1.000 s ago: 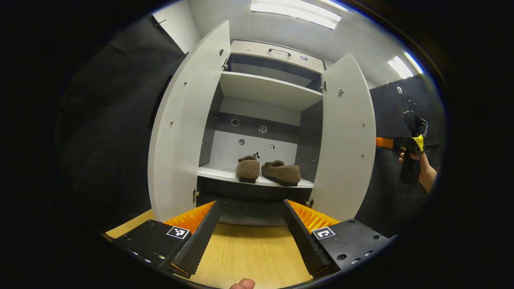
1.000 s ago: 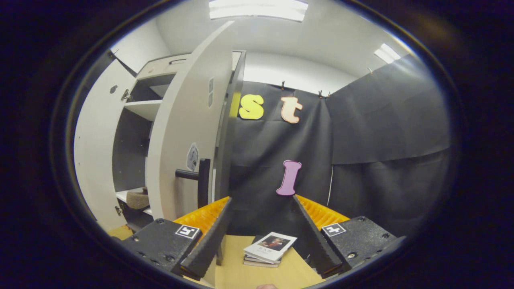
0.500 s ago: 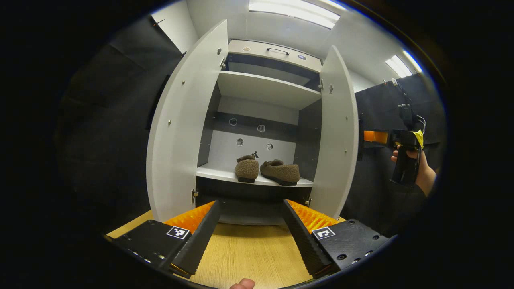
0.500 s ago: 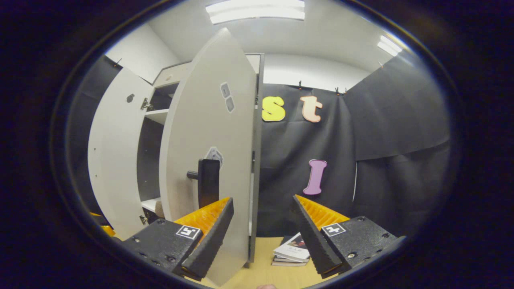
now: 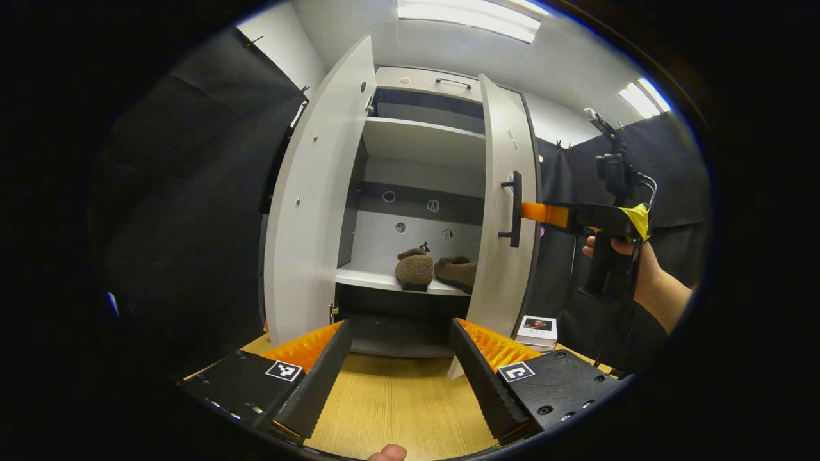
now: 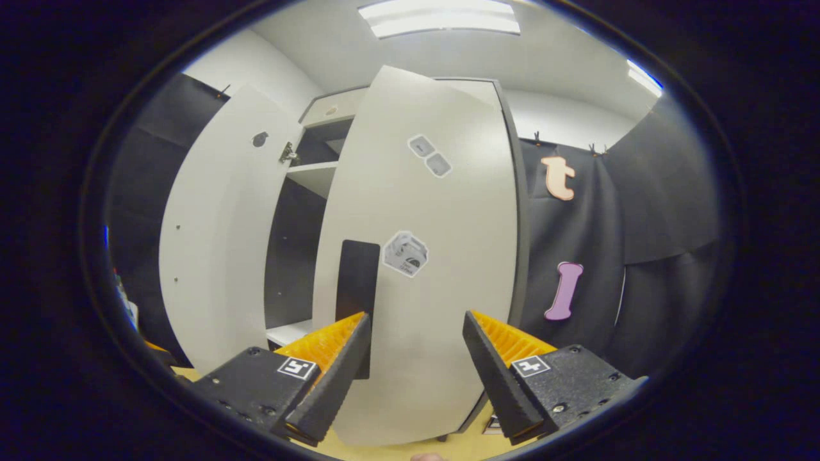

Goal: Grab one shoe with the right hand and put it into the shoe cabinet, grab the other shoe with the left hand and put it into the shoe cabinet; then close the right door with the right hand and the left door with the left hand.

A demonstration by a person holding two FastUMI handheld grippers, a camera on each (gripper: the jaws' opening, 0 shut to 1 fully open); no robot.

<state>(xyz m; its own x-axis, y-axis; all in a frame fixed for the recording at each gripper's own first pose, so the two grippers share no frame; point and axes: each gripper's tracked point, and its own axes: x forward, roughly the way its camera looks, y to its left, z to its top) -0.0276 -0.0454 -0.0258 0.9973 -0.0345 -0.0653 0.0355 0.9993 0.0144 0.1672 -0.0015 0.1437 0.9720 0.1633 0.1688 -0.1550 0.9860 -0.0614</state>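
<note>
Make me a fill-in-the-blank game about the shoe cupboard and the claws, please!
1. The two fuzzy brown slippers sit on a ____ inside the pale grey shoe cabinet.
2. The right claw is at the right door's black ____.
3. The left door is wide ____.
4. The left claw holds ____.

Missing words: shelf; handle; open; nothing

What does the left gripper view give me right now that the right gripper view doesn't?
Left gripper view: both shoes on the lower shelf, and the right gripper in a hand, against the right door by its handle. Right gripper view: the right door face-on, with stickers. Both: the right door partly swung in, the left door wide open, both grippers open.
</note>
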